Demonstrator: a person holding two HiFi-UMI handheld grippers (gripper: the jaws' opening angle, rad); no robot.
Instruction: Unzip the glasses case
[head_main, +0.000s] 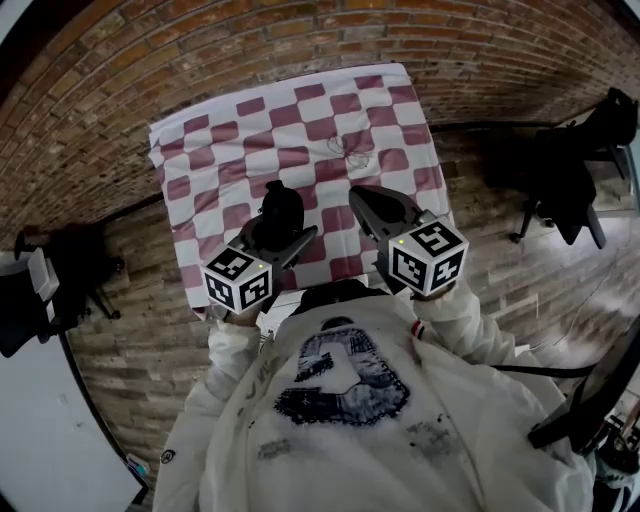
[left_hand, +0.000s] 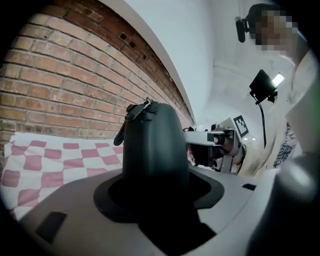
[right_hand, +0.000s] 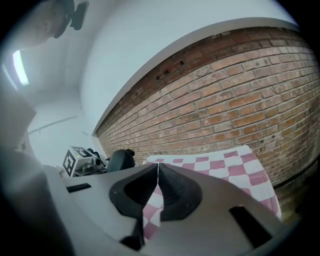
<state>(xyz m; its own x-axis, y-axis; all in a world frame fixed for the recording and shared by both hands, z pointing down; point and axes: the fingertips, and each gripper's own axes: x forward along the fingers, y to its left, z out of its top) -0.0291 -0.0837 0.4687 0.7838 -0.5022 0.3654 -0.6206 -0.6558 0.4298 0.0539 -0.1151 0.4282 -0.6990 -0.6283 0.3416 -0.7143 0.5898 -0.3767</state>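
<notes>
1. Glasses case first: the dark grey-green, rounded hard-shell glasses case (left_hand: 152, 150) is up off the table. It stands upright between the jaws of the left gripper (head_main: 285, 240), which are clamped on its lower end.
2. At the very top of the case sits a small dark zipper pull (left_hand: 145, 105). A short dark loop (left_hand: 120, 136) hangs down its left side in the left gripper view.
3. Meanwhile the right gripper (right_hand: 158, 169) is closed all the way, its black pads touching tip to tip with nothing between them. It's near the case but clear of it.
4. Both grippers are held over the near edge of a small table covered in a maroon-and-white checkered cloth (head_main: 300, 130), with a red brick wall (right_hand: 225, 100) behind it.
5. On the far part of the cloth lies a thin wiry thing (head_main: 350, 150). It could be wire-frame glasses, but honestly it's too small to say.
</notes>
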